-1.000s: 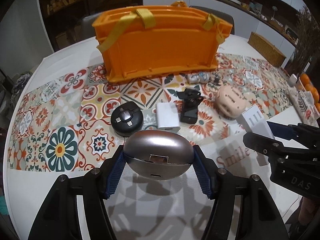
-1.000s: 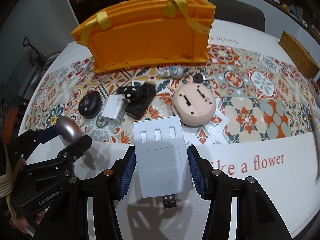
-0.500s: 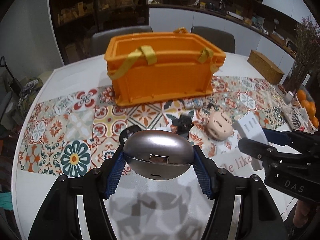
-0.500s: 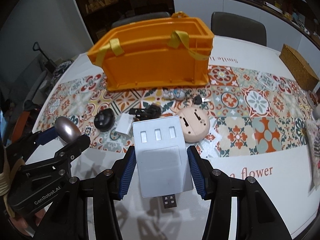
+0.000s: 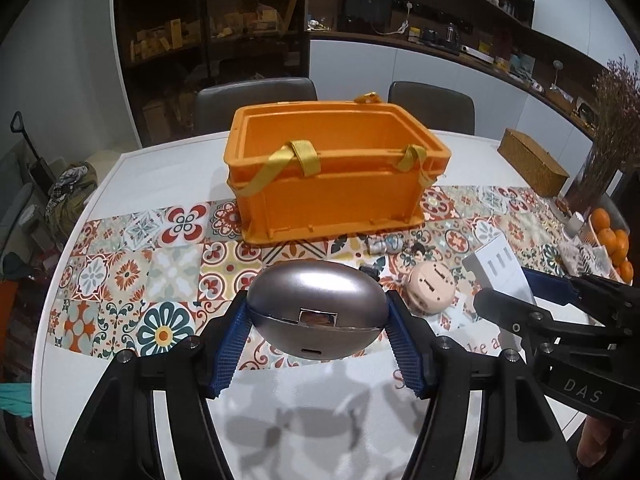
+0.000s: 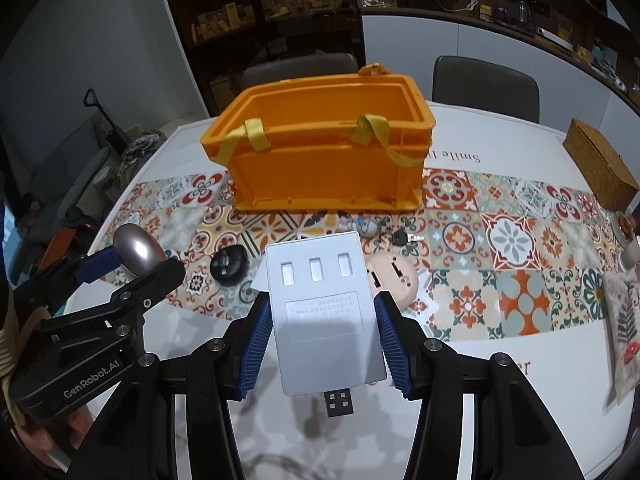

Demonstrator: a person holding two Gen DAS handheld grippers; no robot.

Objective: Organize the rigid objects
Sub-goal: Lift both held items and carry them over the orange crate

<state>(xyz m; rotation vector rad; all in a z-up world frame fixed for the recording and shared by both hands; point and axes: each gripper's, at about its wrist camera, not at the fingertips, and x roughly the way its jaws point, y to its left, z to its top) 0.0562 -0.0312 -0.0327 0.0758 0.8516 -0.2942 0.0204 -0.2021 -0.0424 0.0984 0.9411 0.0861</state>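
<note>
My left gripper (image 5: pixel 317 322) is shut on a grey egg-shaped case (image 5: pixel 316 312), held above the table's near side. My right gripper (image 6: pixel 323 326) is shut on a flat white USB hub (image 6: pixel 322 312) whose plug hangs toward me. Each gripper shows in the other's view: the hub (image 5: pixel 500 270) at right, the egg case (image 6: pixel 138 250) at left. The orange crate (image 5: pixel 332 172) with yellow straps stands open beyond both, and what lies inside it is hidden. On the tiled runner lie a pink round device (image 6: pixel 394 280), a black round reel (image 6: pixel 230 266) and keys (image 6: pixel 402 238).
A wicker box (image 6: pixel 602 168) sits at the far right and oranges (image 5: pixel 612 240) at the right edge. Small trinkets (image 5: pixel 384 244) lie in front of the crate. Two chairs (image 5: pixel 256 100) stand behind the table. A patterned cloth pouch (image 6: pixel 624 332) lies at right.
Both grippers have risen with their loads; the views now look over the crate's rim into it, and the items on the runner appear lower and smaller.
</note>
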